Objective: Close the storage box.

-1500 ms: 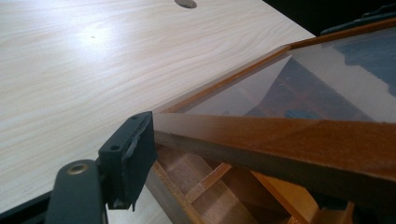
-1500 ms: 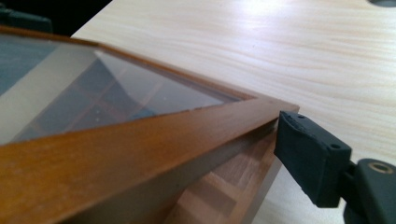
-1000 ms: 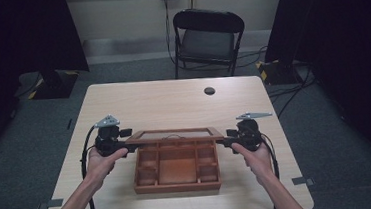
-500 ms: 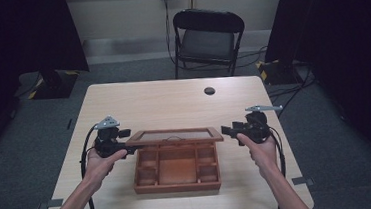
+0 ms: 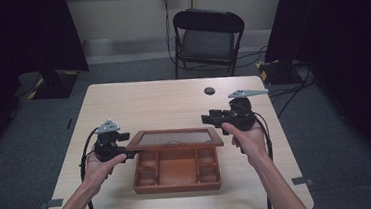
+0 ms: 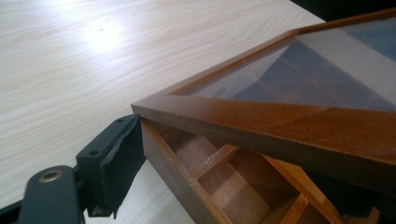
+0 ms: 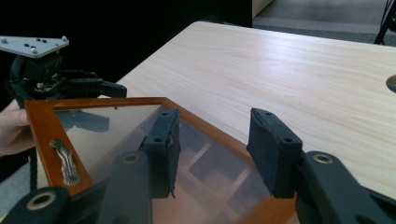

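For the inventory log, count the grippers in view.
2. The left gripper is at the raised lid's left corner; the right gripper, open, hovers by its right corner.

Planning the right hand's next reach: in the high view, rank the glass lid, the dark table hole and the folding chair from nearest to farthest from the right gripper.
From the right gripper:
1. Glass lid, just left of it and toward the person.
2. Table hole, just beyond it.
3. Folding chair, past the table's far edge.

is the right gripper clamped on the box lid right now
No, the right gripper has its jaws spread apart with nothing between them, held above the glass lid.
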`<act>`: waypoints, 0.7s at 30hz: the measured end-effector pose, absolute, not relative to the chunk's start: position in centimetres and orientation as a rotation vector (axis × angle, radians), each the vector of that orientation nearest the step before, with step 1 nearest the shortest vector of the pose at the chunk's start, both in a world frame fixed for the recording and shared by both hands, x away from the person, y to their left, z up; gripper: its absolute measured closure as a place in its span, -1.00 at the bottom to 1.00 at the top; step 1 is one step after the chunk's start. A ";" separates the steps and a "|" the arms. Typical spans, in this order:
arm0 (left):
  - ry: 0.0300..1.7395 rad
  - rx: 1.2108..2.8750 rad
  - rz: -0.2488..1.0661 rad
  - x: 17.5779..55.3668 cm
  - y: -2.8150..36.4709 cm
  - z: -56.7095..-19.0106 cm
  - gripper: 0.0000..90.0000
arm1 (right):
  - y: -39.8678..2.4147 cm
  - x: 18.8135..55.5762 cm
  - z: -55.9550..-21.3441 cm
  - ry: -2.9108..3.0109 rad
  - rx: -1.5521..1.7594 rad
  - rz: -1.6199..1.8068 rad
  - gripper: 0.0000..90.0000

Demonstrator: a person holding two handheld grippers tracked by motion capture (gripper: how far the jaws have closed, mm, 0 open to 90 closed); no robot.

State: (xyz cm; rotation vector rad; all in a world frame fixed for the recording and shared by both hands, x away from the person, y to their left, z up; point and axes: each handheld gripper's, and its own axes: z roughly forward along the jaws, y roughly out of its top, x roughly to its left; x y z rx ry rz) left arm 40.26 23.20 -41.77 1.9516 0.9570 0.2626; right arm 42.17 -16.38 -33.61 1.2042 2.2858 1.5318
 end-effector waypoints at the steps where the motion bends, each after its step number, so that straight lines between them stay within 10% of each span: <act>1: 0.959 1.953 0.263 40.2 23.2 -41.8 -0.64 | -15.7 42.1 -33.4 2.305 1.183 1.530 0.22; 21: 0.960 1.997 0.236 39.8 22.7 -42.7 -0.64 | -9.1 40.1 -33.5 2.759 0.885 1.578 0.69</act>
